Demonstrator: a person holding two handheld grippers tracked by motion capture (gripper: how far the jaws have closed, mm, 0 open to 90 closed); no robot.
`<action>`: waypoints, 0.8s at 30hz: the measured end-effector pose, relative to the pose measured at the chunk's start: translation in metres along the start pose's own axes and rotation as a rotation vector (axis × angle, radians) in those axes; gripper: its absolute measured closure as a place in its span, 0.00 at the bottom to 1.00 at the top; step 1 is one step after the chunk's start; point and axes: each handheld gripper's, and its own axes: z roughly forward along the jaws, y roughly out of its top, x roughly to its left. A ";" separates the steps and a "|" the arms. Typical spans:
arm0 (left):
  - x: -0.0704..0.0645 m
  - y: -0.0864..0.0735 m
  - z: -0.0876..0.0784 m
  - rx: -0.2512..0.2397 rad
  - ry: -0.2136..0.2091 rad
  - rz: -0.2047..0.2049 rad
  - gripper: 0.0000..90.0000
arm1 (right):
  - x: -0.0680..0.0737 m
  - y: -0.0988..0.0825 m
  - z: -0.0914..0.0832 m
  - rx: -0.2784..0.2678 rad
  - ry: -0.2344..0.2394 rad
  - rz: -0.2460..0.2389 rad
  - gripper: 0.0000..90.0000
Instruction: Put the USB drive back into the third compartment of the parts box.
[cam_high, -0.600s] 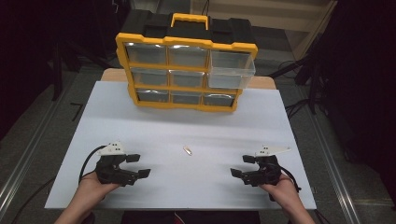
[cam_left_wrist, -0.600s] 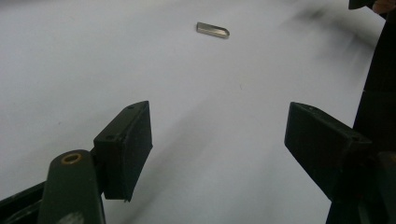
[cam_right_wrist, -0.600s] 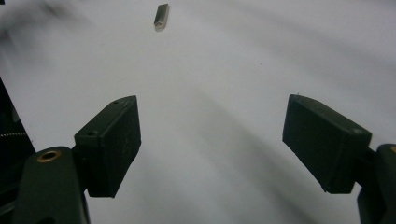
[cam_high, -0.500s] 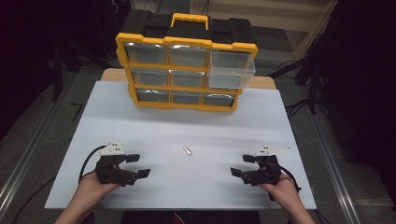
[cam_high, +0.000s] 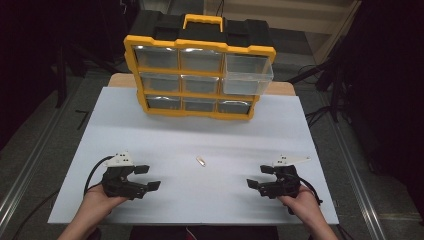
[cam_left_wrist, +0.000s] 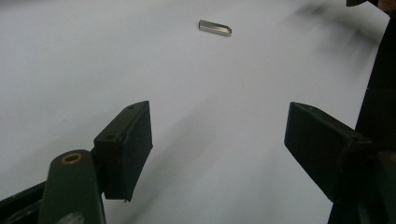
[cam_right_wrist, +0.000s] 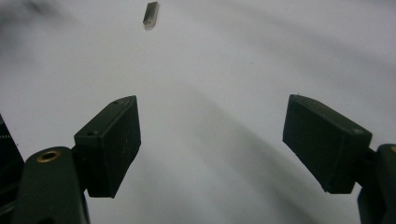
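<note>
High view: yellow drawer organizer (cam_high: 199, 75) at white table (cam_high: 150, 135) far edge, one drawer (cam_high: 247, 75) out; metal piece (cam_high: 201, 161) between left gripper (cam_high: 145, 177) and right gripper (cam_high: 257, 176), both jaws wide, empty; no legible writing

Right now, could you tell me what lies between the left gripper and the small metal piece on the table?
Nothing: in the left gripper view, bare white table runs from the open left gripper to the small metal piece.

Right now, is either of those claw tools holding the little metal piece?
No, the little metal piece lies alone on the white table, between the open left gripper and right gripper.
</note>
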 end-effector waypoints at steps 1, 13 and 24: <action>0.000 0.000 0.000 0.002 0.002 0.001 0.28 | 0.000 0.000 0.000 0.005 0.001 0.001 0.19; 0.000 0.000 0.000 0.002 -0.002 0.000 0.27 | -0.001 0.001 0.001 0.027 0.013 0.006 0.19; 0.000 0.000 0.000 0.000 -0.007 0.002 0.28 | -0.002 0.001 0.001 0.031 0.029 0.004 0.19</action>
